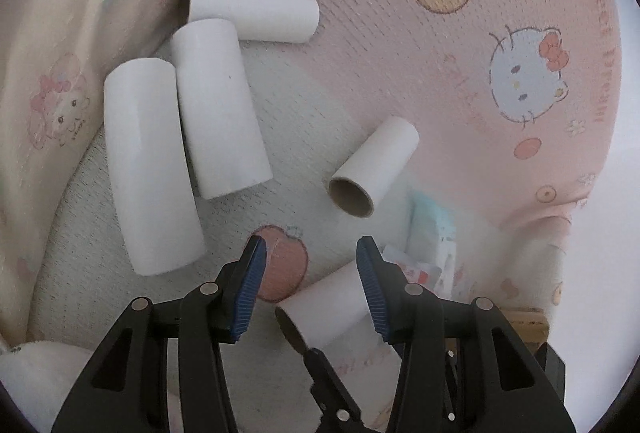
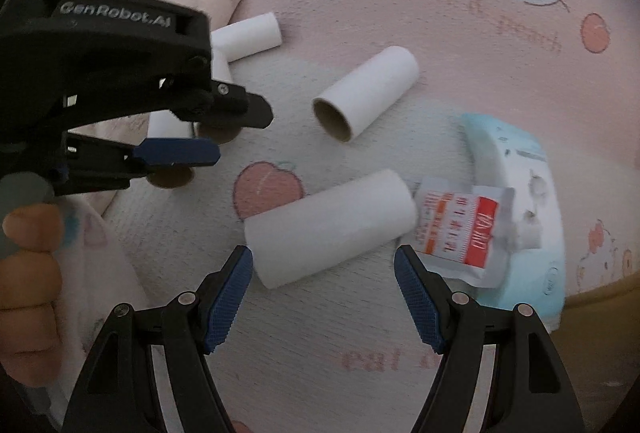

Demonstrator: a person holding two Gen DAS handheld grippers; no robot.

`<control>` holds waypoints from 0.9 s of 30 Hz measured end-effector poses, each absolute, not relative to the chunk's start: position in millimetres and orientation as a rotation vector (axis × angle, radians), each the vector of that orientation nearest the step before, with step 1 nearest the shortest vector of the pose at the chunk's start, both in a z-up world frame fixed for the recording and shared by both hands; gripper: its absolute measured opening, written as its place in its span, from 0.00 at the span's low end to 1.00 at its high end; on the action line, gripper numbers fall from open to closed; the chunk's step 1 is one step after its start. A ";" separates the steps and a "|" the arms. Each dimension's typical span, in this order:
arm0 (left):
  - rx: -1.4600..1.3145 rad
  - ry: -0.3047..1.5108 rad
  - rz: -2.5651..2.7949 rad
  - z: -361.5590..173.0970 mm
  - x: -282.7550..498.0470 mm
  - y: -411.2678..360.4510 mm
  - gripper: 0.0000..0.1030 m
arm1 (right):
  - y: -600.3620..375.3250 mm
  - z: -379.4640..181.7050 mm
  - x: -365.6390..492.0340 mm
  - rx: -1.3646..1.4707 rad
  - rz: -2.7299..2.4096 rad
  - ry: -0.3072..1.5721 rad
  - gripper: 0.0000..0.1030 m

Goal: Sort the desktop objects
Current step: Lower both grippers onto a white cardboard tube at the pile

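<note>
Both grippers hang over a pink cartoon-print mat [image 1: 400, 45] strewn with white cardboard tubes. The left gripper [image 1: 310, 253] has its jaws spread wide and grips nothing; its blue pads [image 1: 250, 289] flank a peach print [image 1: 282, 265] and the end of a near tube [image 1: 332, 301] that lies just below the right-hand pad. Ahead of it, a short tube [image 1: 374, 169] lies alone with its brown open end facing the camera. Further left, three more tubes cluster together: a long one [image 1: 150, 169] beside a second [image 1: 222, 109], touching or nearly so, and a third [image 1: 252, 11] lying crosswise beyond them. The right gripper [image 2: 323, 257] is also wide open and empty, its pads [image 2: 228, 301] on either side of the near tube [image 2: 332, 229], which lies on the mat between and just ahead of them, not clamped. Just right of that tube sits a red-and-white sachet [image 2: 460, 229] resting on a pale blue packet [image 2: 520, 193]. In the right wrist view the left gripper [image 2: 208, 137] shows side-on at the left, held in a hand [image 2: 28, 265]
</note>
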State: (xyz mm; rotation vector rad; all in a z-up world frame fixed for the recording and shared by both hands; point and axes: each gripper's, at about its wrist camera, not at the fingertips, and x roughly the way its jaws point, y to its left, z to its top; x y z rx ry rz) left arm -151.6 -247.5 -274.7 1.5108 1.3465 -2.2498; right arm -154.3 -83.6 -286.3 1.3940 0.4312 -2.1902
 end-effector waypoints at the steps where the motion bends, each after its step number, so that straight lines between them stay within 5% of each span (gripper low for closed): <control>1: 1.552 1.320 -2.245 -277.2 -154.5 -243.3 0.49 | -86.0 -287.9 -155.2 1.398 -2.186 0.439 0.70; 5: 1.679 1.273 -2.193 -290.1 -165.8 -233.4 0.49 | -94.8 -289.9 -160.1 1.377 -2.178 0.457 0.70; 11: 1.813 1.452 -2.105 -311.6 -172.8 -227.4 0.49 | -103.6 -291.7 -163.8 1.321 -2.157 0.535 0.70; 18: 1.792 1.375 -2.161 -301.1 -170.5 -224.5 0.48 | -93.6 -294.9 -165.5 1.309 -2.130 0.491 0.70; 19: 1.779 1.343 -2.180 -297.7 -170.6 -223.8 0.46 | -92.2 -295.3 -166.3 1.315 -2.134 0.473 0.70; 22: 1.747 1.304 -2.187 -295.2 -169.6 -225.2 0.17 | -88.4 -296.4 -168.7 1.342 -2.150 0.414 0.69; 27: 1.735 1.289 -2.155 -296.6 -169.0 -225.0 0.13 | -82.9 -297.7 -172.1 1.372 -2.143 0.313 0.53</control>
